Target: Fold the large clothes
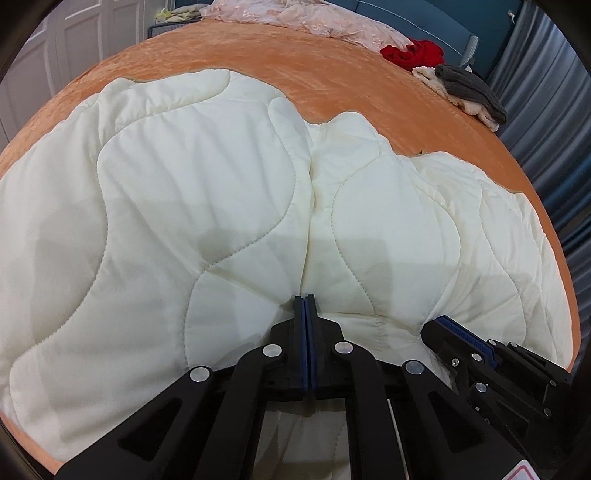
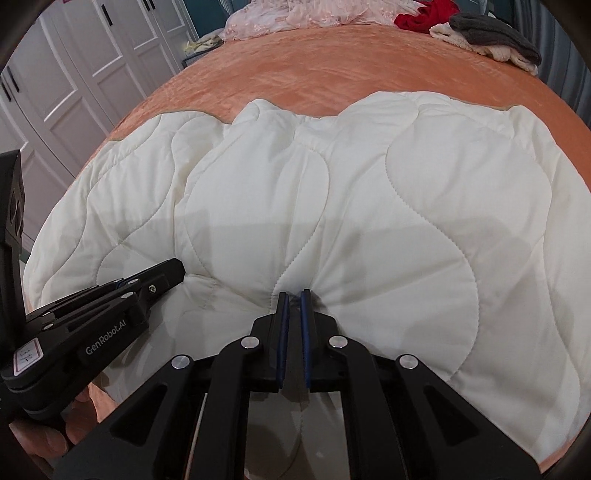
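Note:
A white quilted comforter (image 1: 221,184) lies spread over the near half of an orange bed cover (image 1: 295,74). My left gripper (image 1: 305,300) is at its near edge, pads pressed together, with the fabric puckering into the tips. The right gripper (image 1: 432,325) bites the same edge just to its right. In the right wrist view the comforter (image 2: 369,203) gathers in radiating creases at my right gripper (image 2: 294,295), whose blue pads pinch a thin fold. The left gripper (image 2: 177,269) lies on the edge at the left, held by a hand (image 2: 48,439).
At the far right of the bed lie a red garment (image 1: 413,53) and a grey and cream knit pile (image 1: 465,88). Pink lace bedding (image 1: 295,18) sits at the head. White wardrobe doors (image 2: 74,74) stand left; a blue curtain (image 1: 546,110) hangs right.

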`<state>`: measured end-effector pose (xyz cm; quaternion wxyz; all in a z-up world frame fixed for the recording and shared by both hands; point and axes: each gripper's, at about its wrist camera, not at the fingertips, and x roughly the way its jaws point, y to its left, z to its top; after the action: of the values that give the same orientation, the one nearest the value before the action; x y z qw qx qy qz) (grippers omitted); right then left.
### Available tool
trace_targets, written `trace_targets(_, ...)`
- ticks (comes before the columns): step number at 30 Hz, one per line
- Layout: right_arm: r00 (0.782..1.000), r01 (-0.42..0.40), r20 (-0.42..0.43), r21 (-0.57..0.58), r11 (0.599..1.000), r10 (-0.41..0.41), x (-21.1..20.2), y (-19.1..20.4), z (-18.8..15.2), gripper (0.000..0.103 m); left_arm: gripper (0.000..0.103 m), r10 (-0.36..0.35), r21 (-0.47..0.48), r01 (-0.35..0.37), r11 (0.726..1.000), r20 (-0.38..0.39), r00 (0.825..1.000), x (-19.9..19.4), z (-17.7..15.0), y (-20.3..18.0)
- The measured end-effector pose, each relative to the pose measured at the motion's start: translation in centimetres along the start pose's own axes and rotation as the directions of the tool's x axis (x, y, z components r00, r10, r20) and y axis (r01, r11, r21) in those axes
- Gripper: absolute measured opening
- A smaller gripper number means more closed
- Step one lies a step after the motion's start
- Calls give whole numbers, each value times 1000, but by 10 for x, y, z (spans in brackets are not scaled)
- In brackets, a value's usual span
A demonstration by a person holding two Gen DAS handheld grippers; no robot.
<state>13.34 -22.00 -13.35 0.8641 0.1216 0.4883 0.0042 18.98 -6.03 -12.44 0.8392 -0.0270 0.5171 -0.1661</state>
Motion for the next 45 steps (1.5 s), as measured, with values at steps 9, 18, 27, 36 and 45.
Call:
trace_targets(9,1000,-28,3,26,999,28,-7,-4,0,5,8,-22,-37,22,999,-2,1000,-8,3,1)
trace_targets(18,998,-48,51,21,999,47,-58,24,19,37,66,-59,-377,109,920,143,988,-117,-32,89)
trace_targets(27,999,-50,21,93,994,48,-41,38,32,40,71,-115,-629,155,762,104,988,-102,-57,176)
trace_targets(36,994,-33,-98,145,989,48,-5,38,39,17,80,-170,-629,222,745,142,975,-68,-30,165)
trace_targets(45,991,-23,-129,116,993,38,1,43,37,18,18,-191,-483,290,826,244,951,-125,-11,143)
